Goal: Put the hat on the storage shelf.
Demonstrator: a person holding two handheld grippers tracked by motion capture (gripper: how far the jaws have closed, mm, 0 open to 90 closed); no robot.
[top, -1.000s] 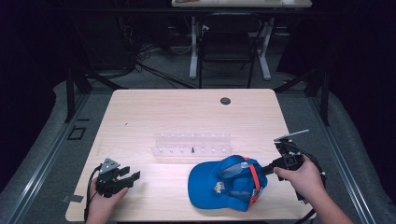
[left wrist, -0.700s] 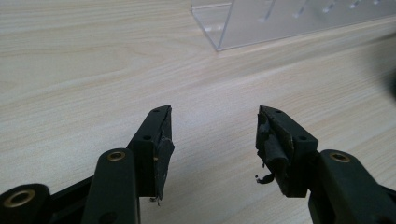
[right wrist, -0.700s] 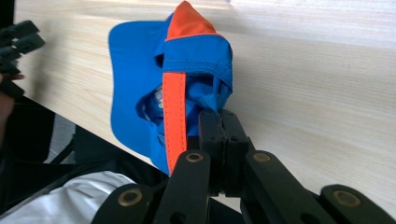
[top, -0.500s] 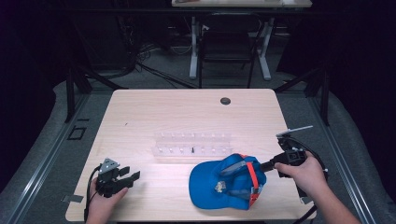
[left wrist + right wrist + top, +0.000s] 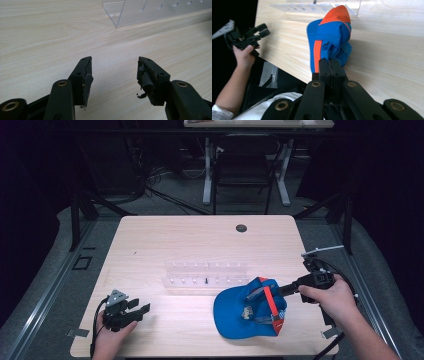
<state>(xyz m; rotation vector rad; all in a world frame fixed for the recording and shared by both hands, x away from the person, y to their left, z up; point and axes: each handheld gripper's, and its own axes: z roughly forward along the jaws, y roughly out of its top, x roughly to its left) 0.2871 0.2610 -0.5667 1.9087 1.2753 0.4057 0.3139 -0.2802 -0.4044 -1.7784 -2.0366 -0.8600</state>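
A blue cap point(image 5: 248, 309) with orange trim is seen lying upside down on the wooden surface point(image 5: 200, 240), just in front of a clear plastic rack point(image 5: 206, 276) that stands near the middle. The cap's rear edge is pinched by the right tongs point(image 5: 286, 289), whose jaws are pressed together on the blue fabric, as is shown plainly in the right gripper view, where the cap point(image 5: 332, 37) bunches up beyond the right tongs point(image 5: 331, 68). The right hand point(image 5: 330, 295) is placed to the right of the cap, close to the surface's right edge. The left tongs point(image 5: 141, 307) are held well to the left of the cap, near the front left corner, gripped by the left hand point(image 5: 112, 332). In the left gripper view the left tongs point(image 5: 113, 72) are shown spread wide with nothing between the jaws, bare wood beneath them and a corner of the rack point(image 5: 150, 11) beyond. A small dark round cap point(image 5: 241, 228) is set into the surface behind the rack.
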